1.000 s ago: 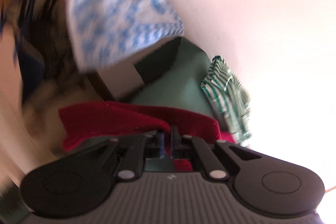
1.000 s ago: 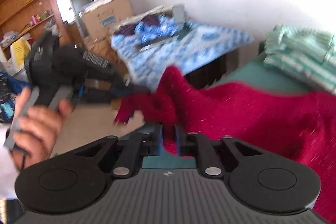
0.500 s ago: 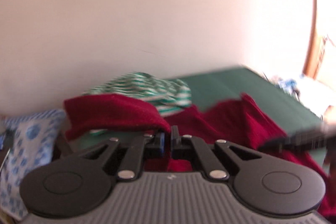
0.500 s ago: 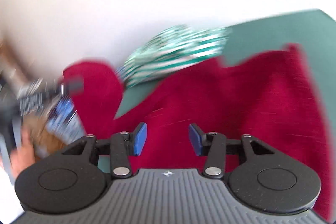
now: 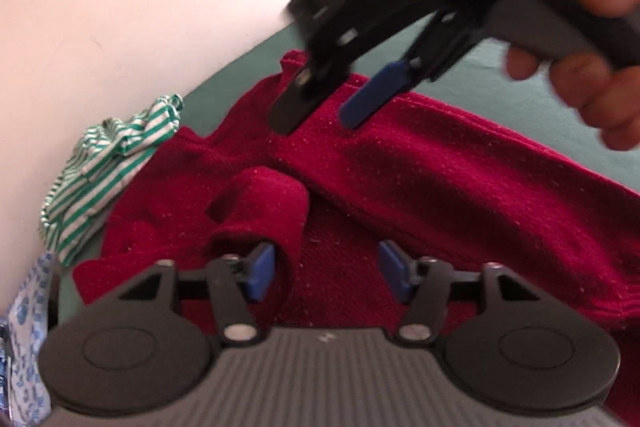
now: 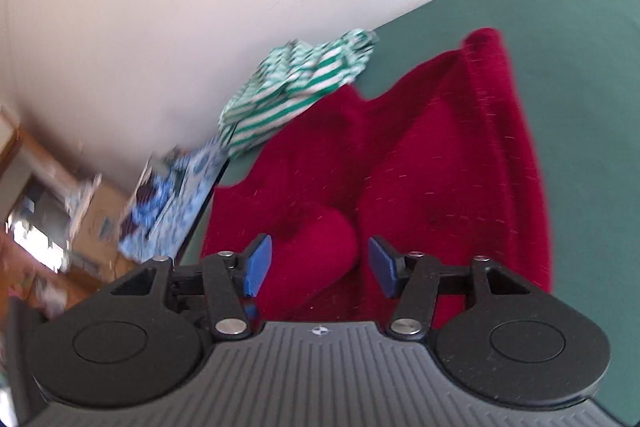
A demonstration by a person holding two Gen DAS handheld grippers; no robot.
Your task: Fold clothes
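Red sweater (image 5: pixel 440 179) lies loose between parted jaws.

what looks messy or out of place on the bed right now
The red sweater lies rumpled on the green bed, one sleeve bunched into a lump instead of lying flat. The striped shirt sits crumpled against the wall. Nothing looks damaged.

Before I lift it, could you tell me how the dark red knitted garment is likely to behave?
The dark red knitted garment will probably be floppy: it lies in soft humps and folds on the green surface. Its thick, fuzzy knit should grip rather than slip. It will likely sag and unfold if lifted at one point.
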